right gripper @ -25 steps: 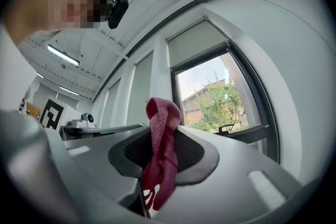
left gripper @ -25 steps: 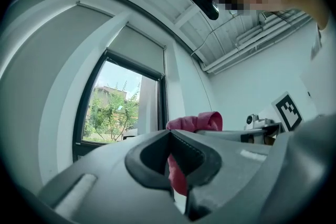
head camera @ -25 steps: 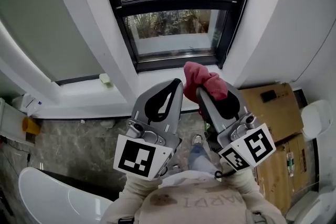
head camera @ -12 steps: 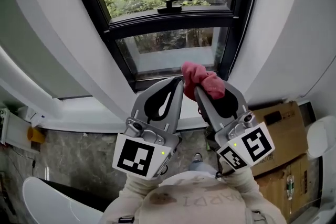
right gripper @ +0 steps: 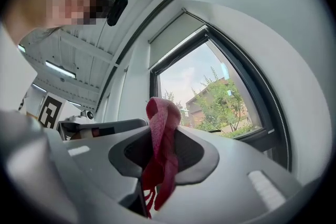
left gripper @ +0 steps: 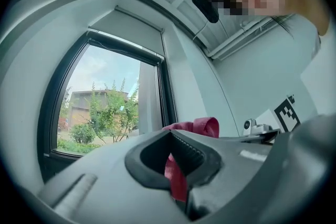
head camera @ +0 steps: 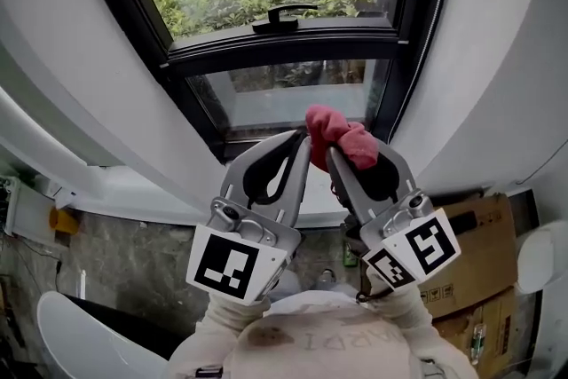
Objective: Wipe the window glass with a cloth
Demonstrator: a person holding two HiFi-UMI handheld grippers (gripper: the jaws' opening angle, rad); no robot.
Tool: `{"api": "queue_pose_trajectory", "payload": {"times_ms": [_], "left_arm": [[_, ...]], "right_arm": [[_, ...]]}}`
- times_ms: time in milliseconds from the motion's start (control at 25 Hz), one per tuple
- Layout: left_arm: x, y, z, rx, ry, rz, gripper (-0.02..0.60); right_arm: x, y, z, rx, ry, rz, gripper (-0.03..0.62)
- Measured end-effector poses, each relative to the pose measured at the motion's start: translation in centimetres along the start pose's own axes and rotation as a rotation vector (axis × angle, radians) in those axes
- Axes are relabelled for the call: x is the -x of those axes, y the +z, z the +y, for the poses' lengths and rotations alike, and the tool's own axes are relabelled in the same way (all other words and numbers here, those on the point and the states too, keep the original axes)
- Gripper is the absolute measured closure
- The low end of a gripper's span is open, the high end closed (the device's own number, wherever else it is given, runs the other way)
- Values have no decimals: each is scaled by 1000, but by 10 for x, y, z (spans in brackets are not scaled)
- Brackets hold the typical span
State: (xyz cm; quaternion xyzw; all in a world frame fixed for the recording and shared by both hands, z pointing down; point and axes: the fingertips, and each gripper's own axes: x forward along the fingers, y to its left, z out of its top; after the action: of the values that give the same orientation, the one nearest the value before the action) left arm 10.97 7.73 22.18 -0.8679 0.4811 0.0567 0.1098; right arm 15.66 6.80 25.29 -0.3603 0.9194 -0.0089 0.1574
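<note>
**Head view.** The right gripper has its jaws closed on a crumpled red cloth. The cloth bunches out above the jaw tips. It lies in front of the lower right corner of the lower pane of window glass; whether it touches the glass cannot be told. The left gripper stands just beside it on the left, its jaw tips drawn together with nothing clamped between them. A black window handle sits on the dark crossbar above the pane. A cardboard box lies on the floor to the right.

**Right gripper view.** The right gripper grips the cloth, which rises in a fold above the jaws and hangs in strands below them.

**Left gripper view.** The jaws of the left gripper are nearly together. The cloth shows beyond them, over the right-hand jaw and through the narrow slot.
</note>
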Motion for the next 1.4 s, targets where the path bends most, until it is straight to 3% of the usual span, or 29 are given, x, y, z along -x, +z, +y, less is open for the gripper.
{"api": "queue_pose_trajectory", "payload": {"times_ms": [280,600,1080,1400], "left_arm": [[-38,-21,33,15,9,12,581],[-59,-30,94,51,-30,-17,581],[-62,-44,217,73,-55,-46,581],[-63,-58,263,126,-88,-56,580]], "right_arm": [[-38,-13,-35,-1,-5,17,471],[-100,-25,-43,40,-42,31,470],[-220,-55,-23,80,-67,46,470],[-267,-73,-15,108,-91,79,470]]}}
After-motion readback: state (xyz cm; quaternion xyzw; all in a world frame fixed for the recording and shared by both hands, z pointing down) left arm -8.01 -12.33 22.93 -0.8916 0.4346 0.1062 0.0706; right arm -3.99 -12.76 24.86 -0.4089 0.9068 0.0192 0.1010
